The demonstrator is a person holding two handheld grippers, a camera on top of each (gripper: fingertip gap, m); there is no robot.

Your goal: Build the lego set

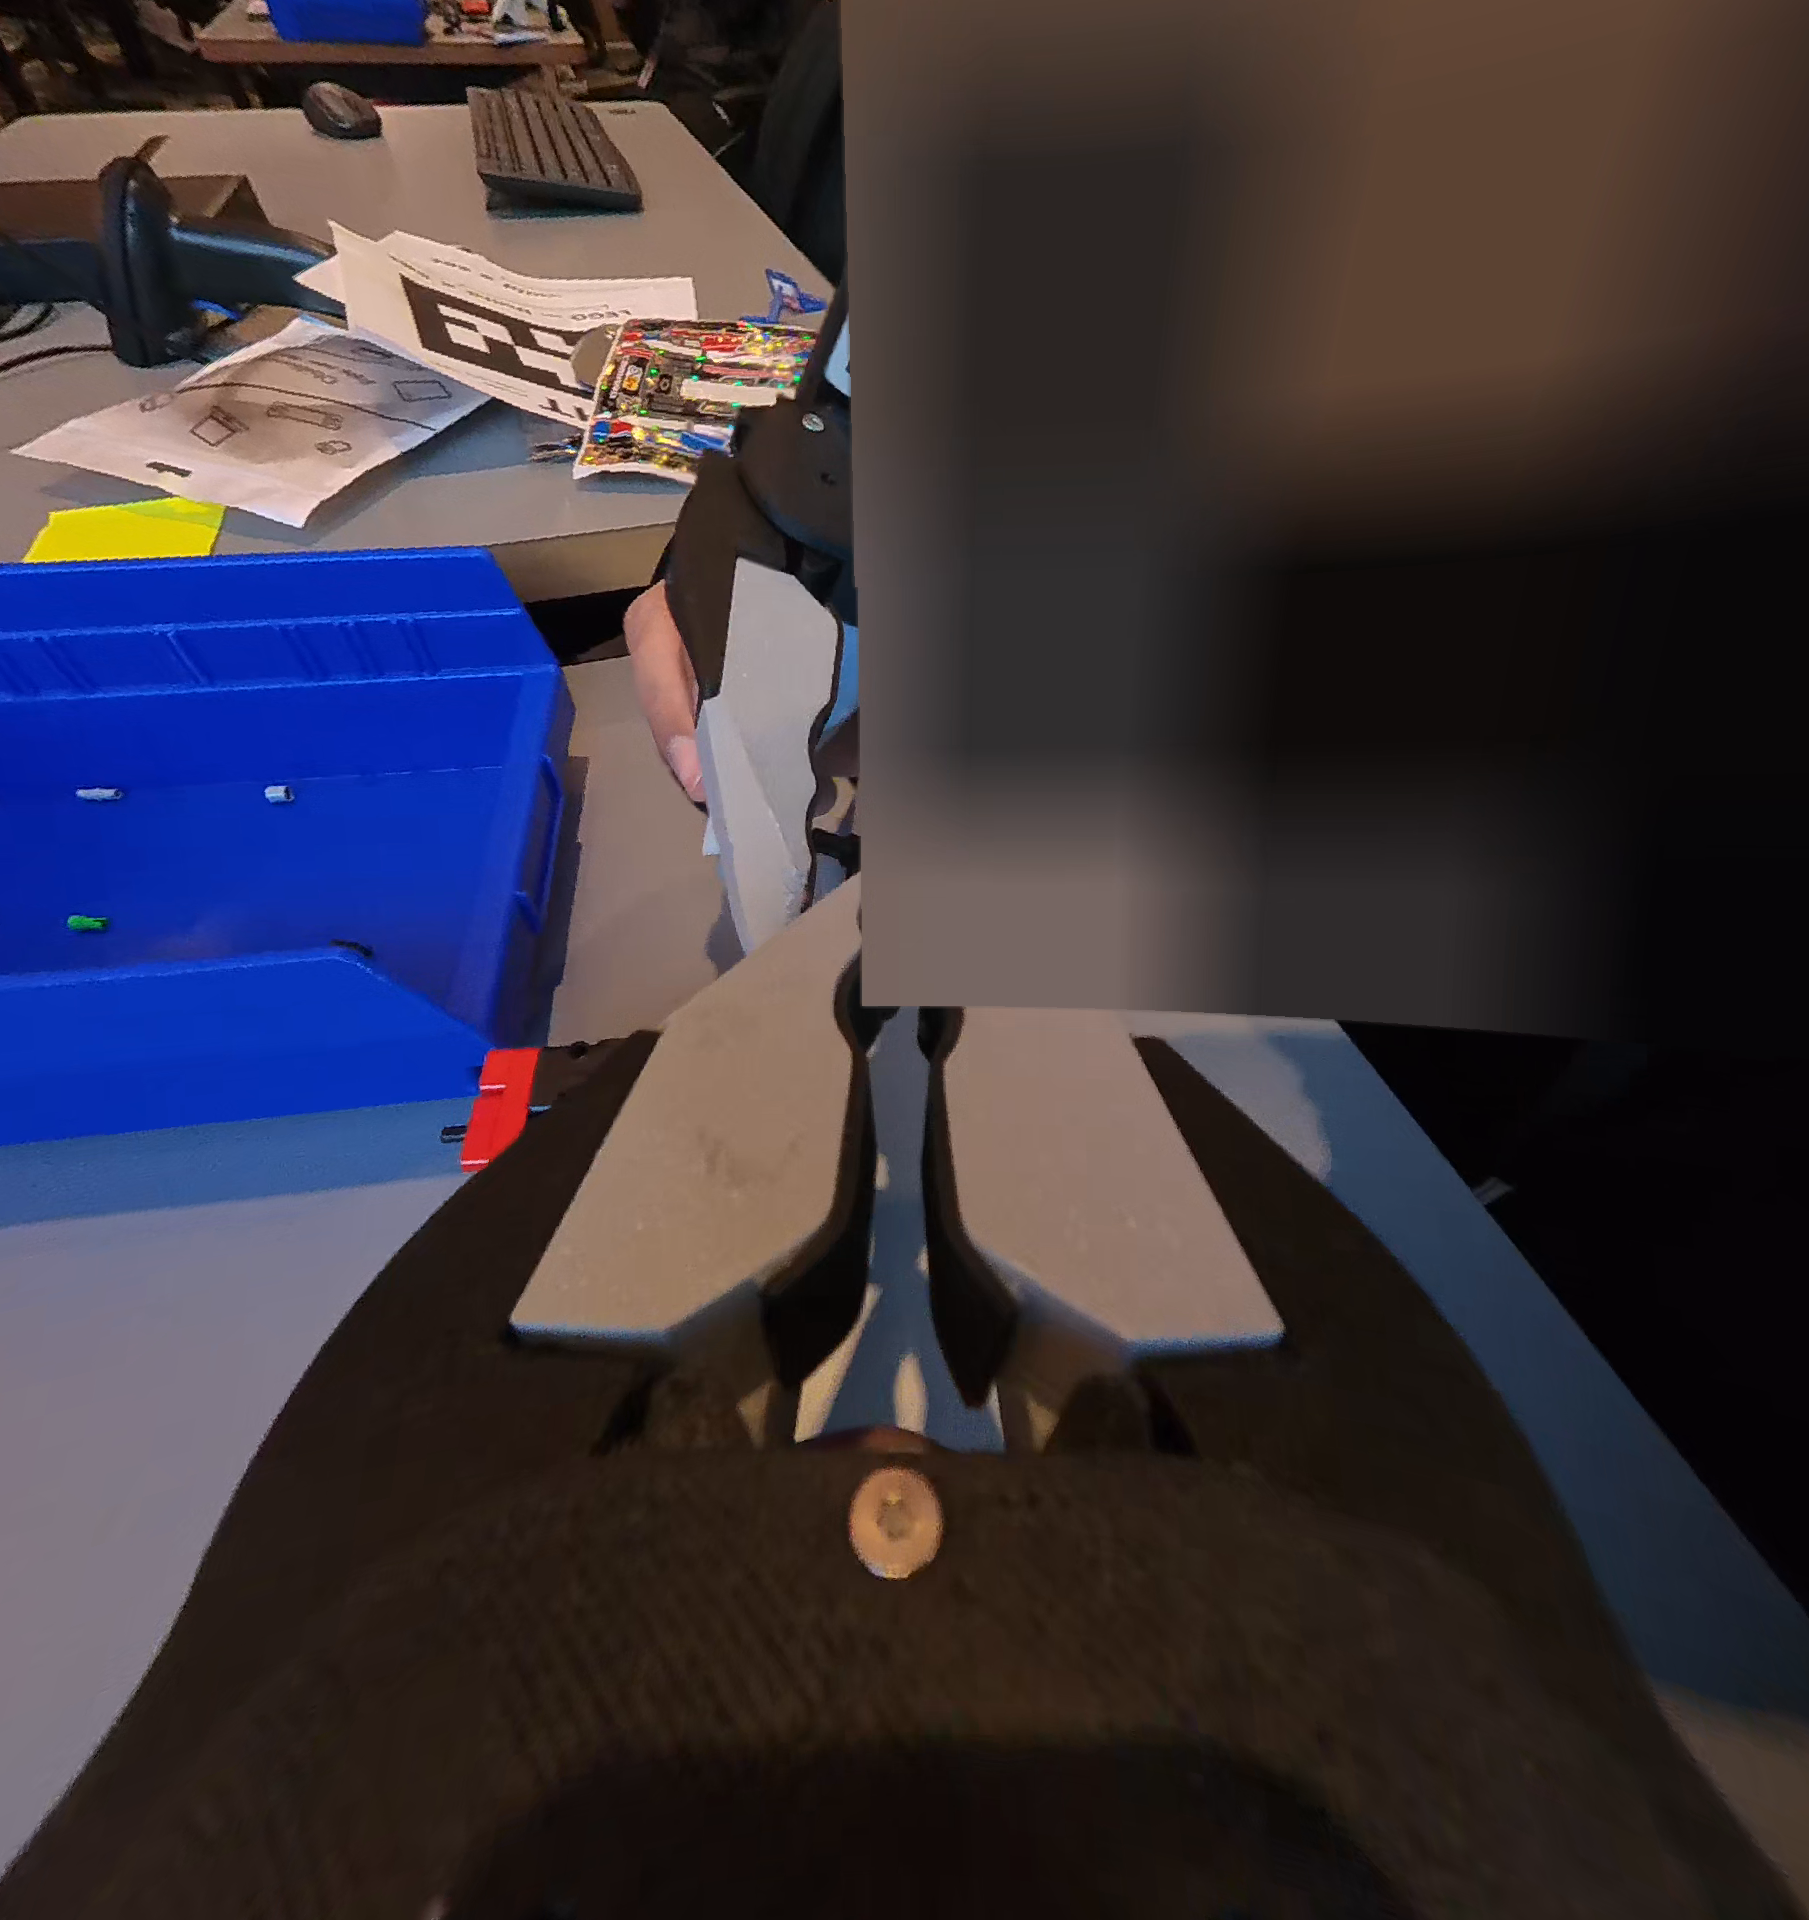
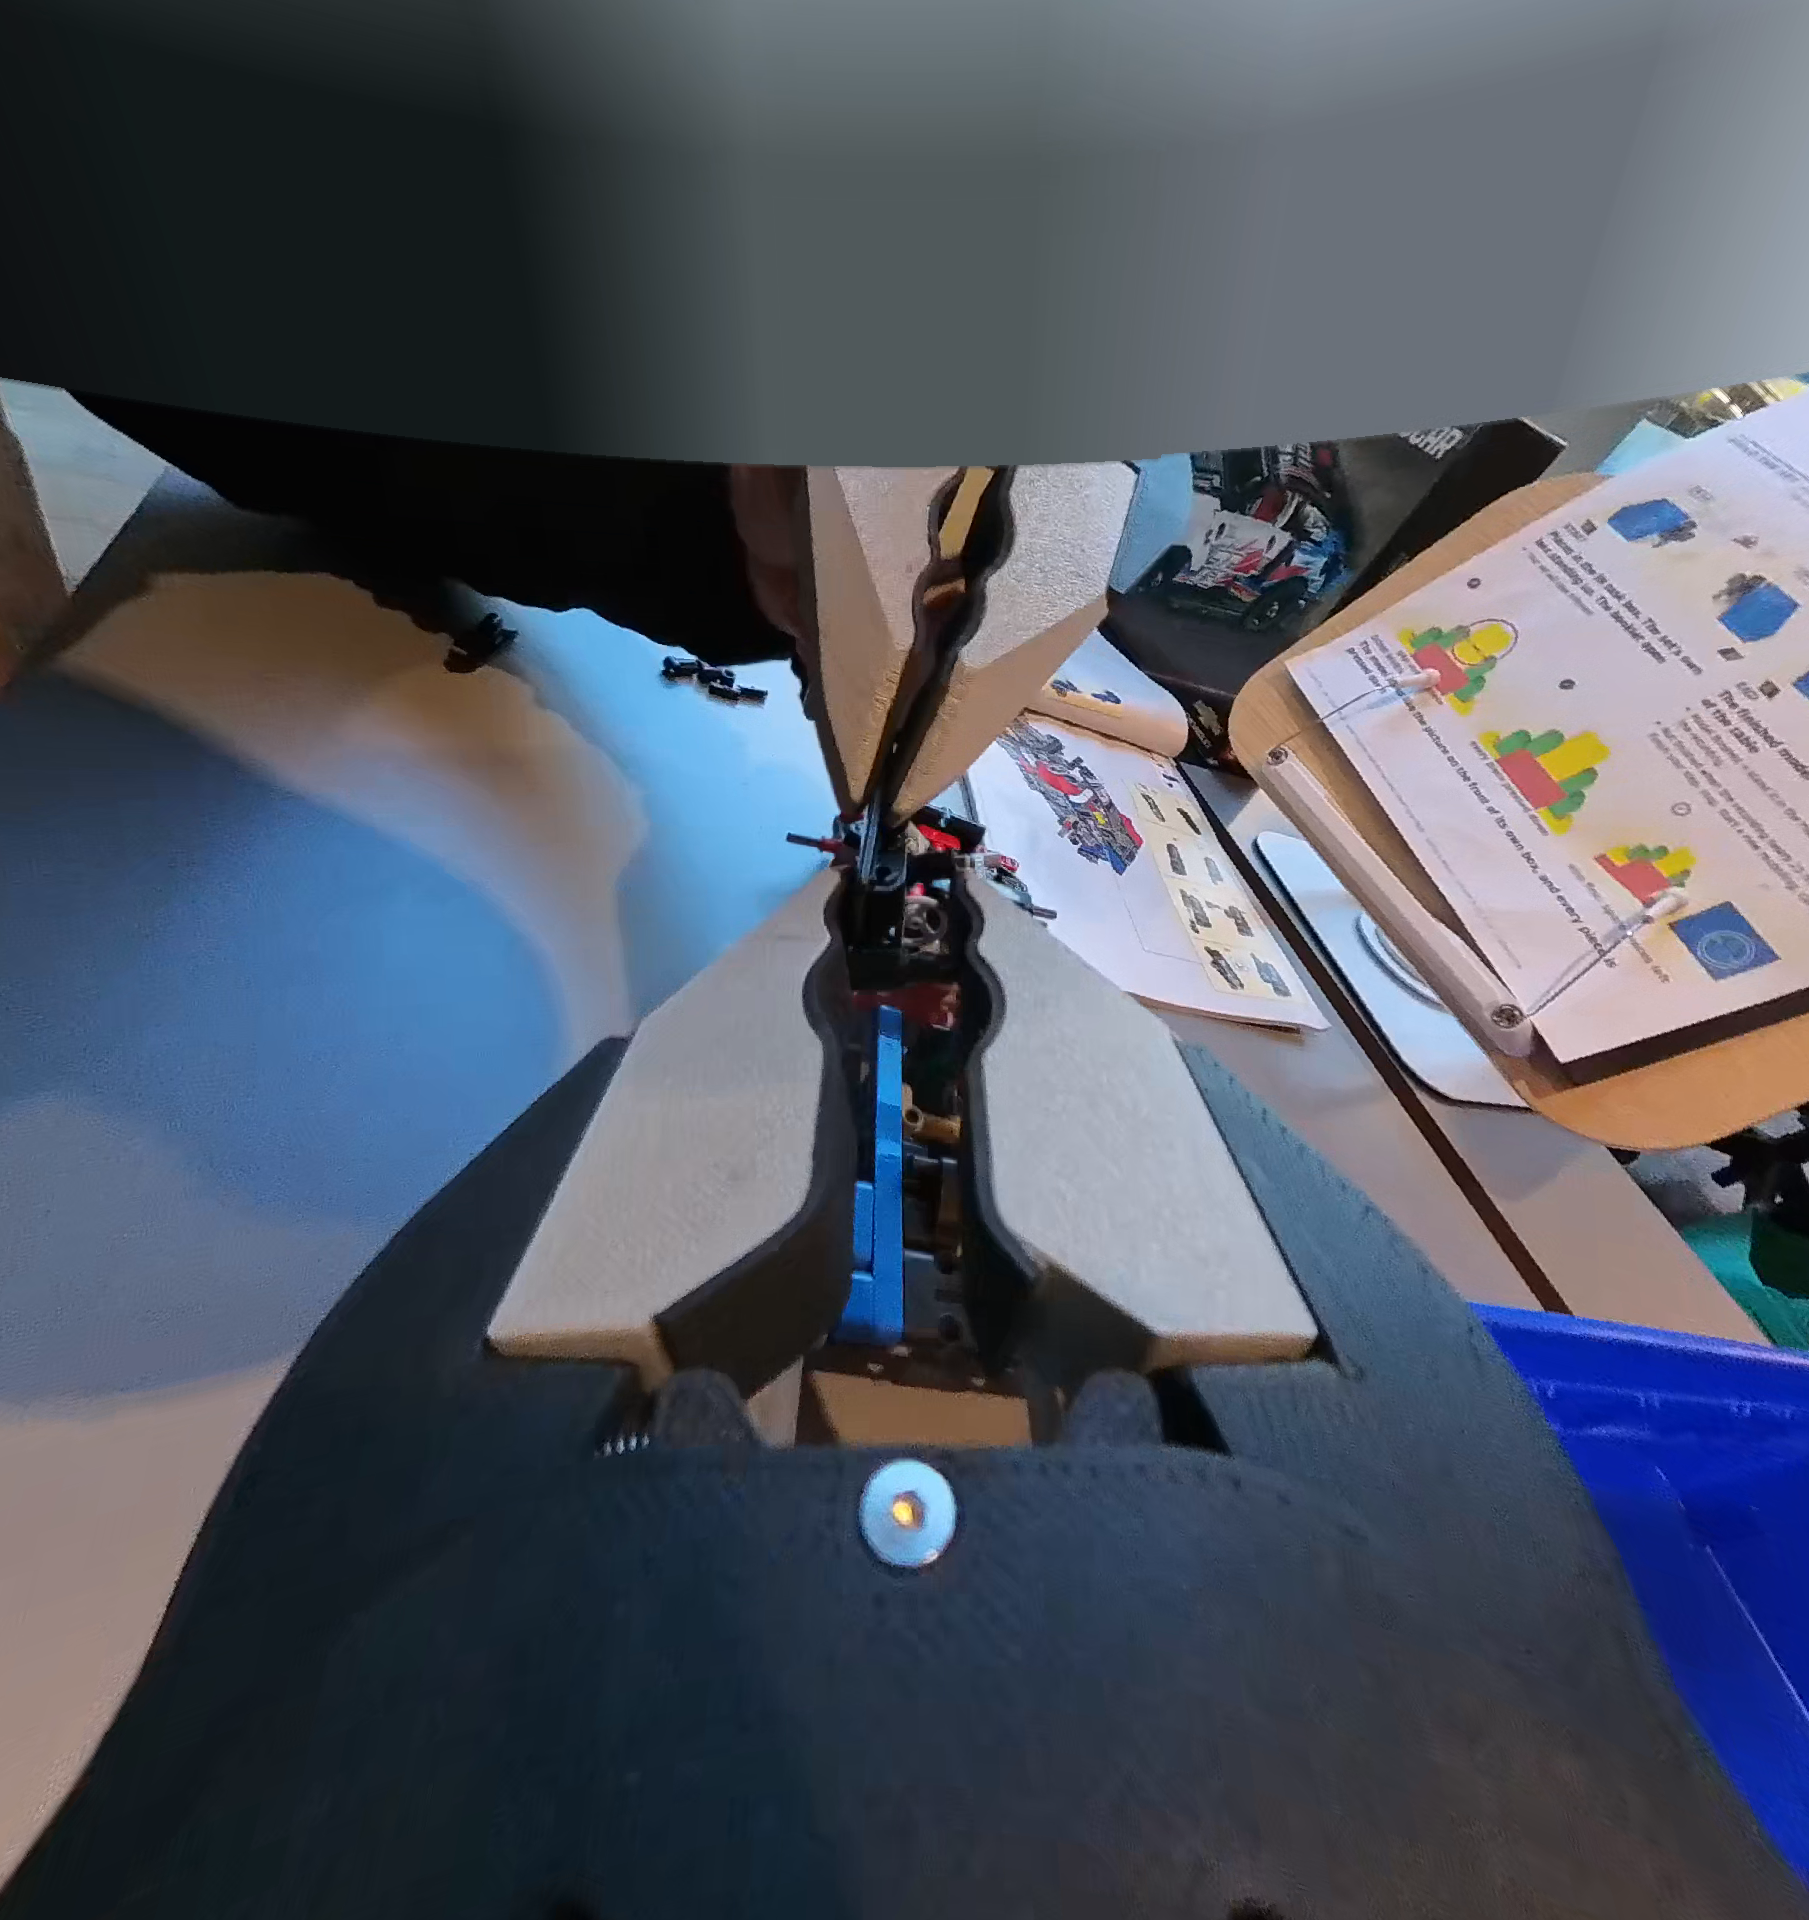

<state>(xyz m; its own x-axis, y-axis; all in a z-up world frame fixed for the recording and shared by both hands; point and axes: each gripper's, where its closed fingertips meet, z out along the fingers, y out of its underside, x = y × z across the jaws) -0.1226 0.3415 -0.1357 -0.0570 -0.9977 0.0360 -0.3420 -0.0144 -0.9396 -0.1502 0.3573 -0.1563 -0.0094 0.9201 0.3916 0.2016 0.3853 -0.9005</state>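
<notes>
My right gripper (image 2: 895, 894) is shut on a partly built lego model (image 2: 884, 1143) of black, blue and red parts, held between its fingers above the table. My left gripper (image 2: 872, 795) comes in from above, tip to tip with the right one, and is shut on a thin black lego piece (image 2: 871, 844) that touches the model's far end. In the left wrist view the left gripper (image 1: 895, 1039) has its jaws nearly together, and a blurred patch hides the tips. The right gripper (image 1: 765, 727) and a hand show beyond it.
A blue bin (image 1: 256, 727) with several small pieces stands at left, with a red piece (image 1: 500, 1107) by its corner. Behind it are a sticker sheet (image 1: 692, 400), papers and a keyboard (image 1: 552, 151). An instruction booklet (image 2: 1139, 862), a clipboard (image 2: 1606, 727), the set's box (image 2: 1295, 540) and loose black pieces (image 2: 713, 675) lie around. My two grippers' fingertips are within a few centimetres of each other.
</notes>
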